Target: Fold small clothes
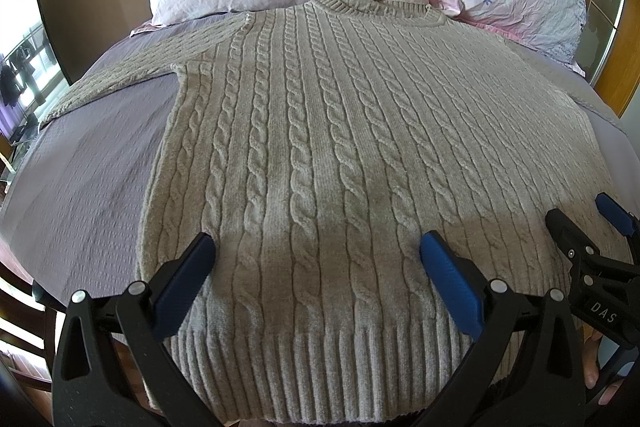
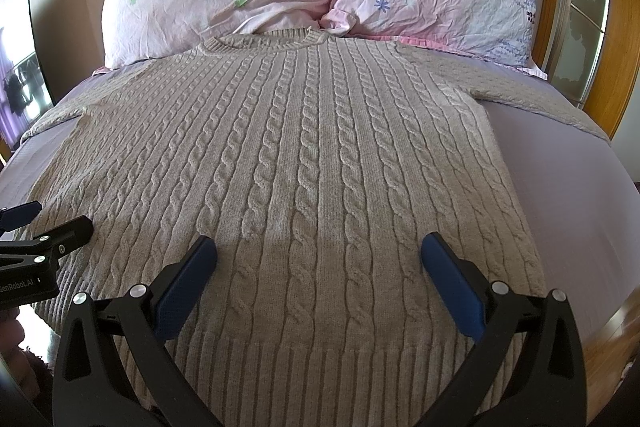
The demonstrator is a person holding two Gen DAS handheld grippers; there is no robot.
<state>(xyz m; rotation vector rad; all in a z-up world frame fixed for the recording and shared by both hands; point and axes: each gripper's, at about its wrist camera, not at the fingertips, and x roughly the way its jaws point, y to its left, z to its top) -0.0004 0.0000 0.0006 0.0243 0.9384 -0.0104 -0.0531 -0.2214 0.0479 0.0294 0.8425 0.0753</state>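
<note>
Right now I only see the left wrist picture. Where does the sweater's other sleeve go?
Observer: The right sleeve lies flat, stretched sideways toward the right edge of the bed.
Operator: Is the right gripper open?
Observer: Yes. The right gripper is wide open over the sweater near its bottom hem, holding nothing.
</note>
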